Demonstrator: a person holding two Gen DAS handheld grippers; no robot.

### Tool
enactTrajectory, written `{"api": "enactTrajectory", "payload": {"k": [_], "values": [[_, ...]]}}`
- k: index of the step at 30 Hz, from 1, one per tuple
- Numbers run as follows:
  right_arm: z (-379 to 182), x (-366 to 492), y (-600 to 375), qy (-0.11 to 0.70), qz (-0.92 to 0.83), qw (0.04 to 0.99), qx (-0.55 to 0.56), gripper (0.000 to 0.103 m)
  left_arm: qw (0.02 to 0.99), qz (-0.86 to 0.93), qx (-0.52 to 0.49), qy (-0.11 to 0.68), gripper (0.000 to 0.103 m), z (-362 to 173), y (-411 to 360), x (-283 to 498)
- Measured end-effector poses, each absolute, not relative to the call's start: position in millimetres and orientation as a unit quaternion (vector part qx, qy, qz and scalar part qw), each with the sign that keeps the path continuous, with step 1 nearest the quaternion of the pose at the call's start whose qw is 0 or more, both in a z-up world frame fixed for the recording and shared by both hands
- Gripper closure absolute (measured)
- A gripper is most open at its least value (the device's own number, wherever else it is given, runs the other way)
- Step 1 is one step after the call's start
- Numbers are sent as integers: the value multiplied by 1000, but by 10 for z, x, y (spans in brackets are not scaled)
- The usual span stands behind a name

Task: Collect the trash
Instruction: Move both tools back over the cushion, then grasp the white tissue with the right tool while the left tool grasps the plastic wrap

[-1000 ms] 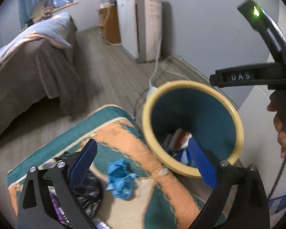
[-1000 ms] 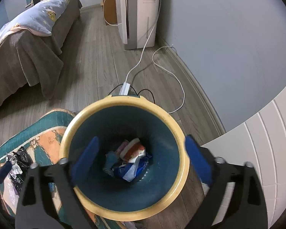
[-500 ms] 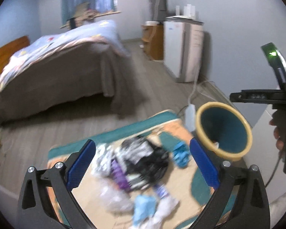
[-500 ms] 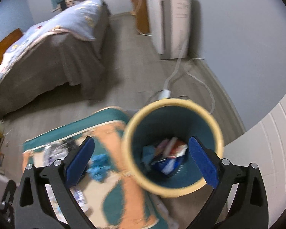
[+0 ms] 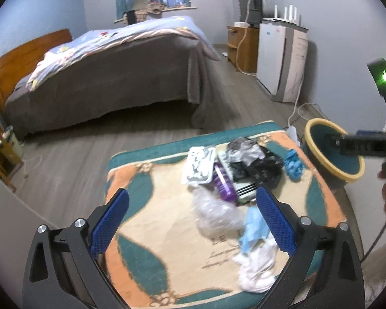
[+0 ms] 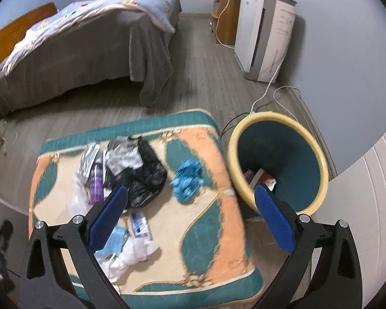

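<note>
Both grippers pulled back from yellow-rimmed teal bin [image 6: 278, 159]; left gripper [image 5: 191, 219], right gripper [image 6: 190, 219] fingers apart, empty. Trash pile on patterned rug [image 6: 213, 221] back in view; next pick pending.

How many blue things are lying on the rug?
2 that I can see: a crumpled blue glove near the trash bin, and a blue mask by the white tissue. More may hide under the pile.

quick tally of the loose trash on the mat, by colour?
Blue: 2, crumpled wad, mask
Black: 1, bag
Purple: 1, wrapper
White: 2, tissue, packet
Silver: 1, foil pack
Clear: 1, plastic bag
Total: 8; the pile is blurred, so approximate.
</note>
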State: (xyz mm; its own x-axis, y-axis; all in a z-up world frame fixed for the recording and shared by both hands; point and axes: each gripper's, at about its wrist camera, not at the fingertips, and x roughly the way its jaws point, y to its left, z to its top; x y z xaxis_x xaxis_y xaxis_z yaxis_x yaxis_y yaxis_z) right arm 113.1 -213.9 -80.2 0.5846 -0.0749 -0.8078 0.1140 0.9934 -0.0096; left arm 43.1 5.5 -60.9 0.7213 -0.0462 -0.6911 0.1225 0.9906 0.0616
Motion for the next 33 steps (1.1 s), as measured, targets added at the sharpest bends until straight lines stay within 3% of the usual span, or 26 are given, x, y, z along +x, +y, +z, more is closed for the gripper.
{"api": "enactTrajectory", "payload": {"k": [19,21,25,27,28,30,33], "values": [[-1882,823,-1494,527,-72,846,33,7,922,-45,40,384,5,-758,411,544],[-1934,836,-1464,533,-68,843,30,15,921,-44,42,385,5,-773,421,561],[-2019,888,-1384,547,-46,836,25,45,919,-39,49,390,5,-798,426,594],[-2053,905,-1360,554,-32,831,33,72,918,-37,49,392,5,-812,423,606],[-2062,908,-1350,557,-25,830,38,79,917,-36,49,393,5,-820,424,613],[-2048,912,-1344,557,-19,829,46,85,917,-36,50,395,5,-832,409,622],[-1879,910,-1344,538,-19,842,47,87,915,-38,55,398,5,-863,369,635]]}}
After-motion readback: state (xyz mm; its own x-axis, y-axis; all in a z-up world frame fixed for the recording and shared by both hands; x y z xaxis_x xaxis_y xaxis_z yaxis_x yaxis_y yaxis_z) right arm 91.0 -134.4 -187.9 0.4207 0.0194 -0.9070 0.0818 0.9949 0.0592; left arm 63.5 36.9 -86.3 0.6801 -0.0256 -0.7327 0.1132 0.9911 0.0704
